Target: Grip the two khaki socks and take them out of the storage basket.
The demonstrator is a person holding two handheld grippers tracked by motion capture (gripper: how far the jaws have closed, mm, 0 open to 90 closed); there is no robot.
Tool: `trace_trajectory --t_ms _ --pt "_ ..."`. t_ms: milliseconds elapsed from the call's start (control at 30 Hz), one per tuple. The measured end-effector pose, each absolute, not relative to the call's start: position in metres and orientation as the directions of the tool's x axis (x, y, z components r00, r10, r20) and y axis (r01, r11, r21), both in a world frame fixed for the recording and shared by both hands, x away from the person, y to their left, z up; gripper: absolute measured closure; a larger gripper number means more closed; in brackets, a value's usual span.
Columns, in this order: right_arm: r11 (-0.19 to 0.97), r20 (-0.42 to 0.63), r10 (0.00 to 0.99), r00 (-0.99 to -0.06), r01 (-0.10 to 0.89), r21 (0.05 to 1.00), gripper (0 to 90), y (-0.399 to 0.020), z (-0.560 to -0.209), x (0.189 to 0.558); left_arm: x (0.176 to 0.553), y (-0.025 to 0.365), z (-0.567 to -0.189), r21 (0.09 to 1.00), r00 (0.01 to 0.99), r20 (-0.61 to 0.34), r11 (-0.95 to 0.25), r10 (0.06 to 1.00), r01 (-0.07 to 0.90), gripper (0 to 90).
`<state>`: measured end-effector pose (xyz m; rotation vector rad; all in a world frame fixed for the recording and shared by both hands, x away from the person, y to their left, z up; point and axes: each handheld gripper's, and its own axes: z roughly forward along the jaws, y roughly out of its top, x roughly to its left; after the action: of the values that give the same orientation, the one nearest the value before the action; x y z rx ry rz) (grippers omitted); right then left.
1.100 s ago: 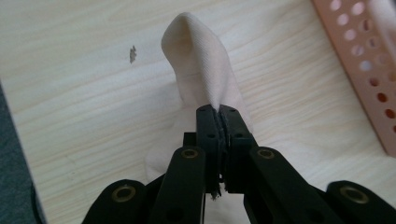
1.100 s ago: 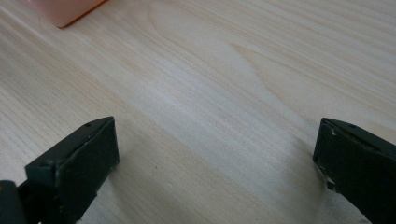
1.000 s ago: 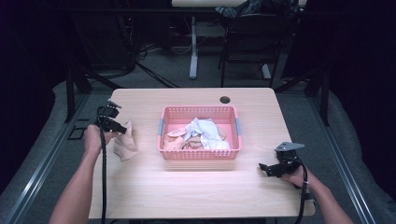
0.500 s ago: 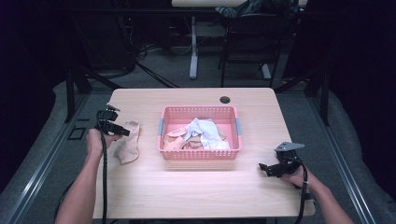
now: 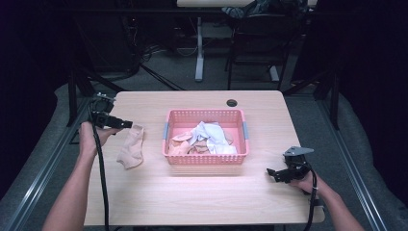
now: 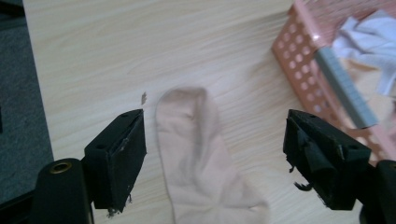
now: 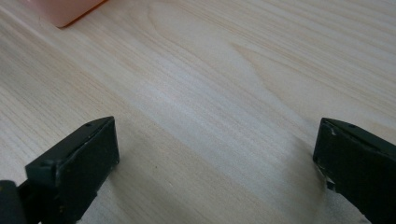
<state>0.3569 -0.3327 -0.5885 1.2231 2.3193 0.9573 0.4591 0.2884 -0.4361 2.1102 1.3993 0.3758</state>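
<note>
A beige sock [image 5: 131,148] lies flat on the wooden table [image 5: 202,197], left of a pink plastic basket [image 5: 206,159] that holds several white and beige garments. My left gripper [image 5: 126,124] hovers just above the sock's upper end, open. In the left gripper view the sock [image 6: 198,154] lies between the wide-apart jaws of my left gripper [image 6: 215,158], with the basket [image 6: 308,70] at the right. My right gripper [image 5: 270,173] rests low over the table right of the basket, open, with nothing between its jaws [image 7: 217,172].
A small black round object [image 5: 232,102] sits near the table's far edge behind the basket. A corner of the basket [image 7: 70,11] shows in the right gripper view. Chairs and a table leg stand in the dark beyond the table.
The left gripper let go of the sock, which now lies flat on the table, and drew back toward the table's left edge. The right gripper stayed still.
</note>
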Motion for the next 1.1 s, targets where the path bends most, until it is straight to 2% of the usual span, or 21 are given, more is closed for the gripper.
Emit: trace_trajectory --t_ms 267,500,767,1100 --pt "0.4 0.007 0.823 -0.568 0.588 0.703 0.0 -0.333 -0.589 0.357 0.451 0.259 -0.412 0.644 0.483 -0.015 -0.361 0.875 0.674 16.0" --pt "0.402 0.001 0.825 -0.565 0.588 0.702 0.0 -0.333 -0.588 0.357 0.453 0.232 -0.402 0.666 0.535 -0.013 -0.391 0.845 0.635 15.1" --pt "0.401 0.007 0.822 -0.569 0.587 0.703 0.0 -0.333 -0.589 0.357 0.46 0.197 -0.408 0.665 0.599 -0.031 -0.431 0.8 0.61 14.4" --pt "0.401 0.007 0.822 -0.57 0.587 0.703 0.0 -0.333 -0.589 0.357 0.464 0.15 -0.43 0.602 0.716 -0.033 -0.558 0.698 0.572 6.1"
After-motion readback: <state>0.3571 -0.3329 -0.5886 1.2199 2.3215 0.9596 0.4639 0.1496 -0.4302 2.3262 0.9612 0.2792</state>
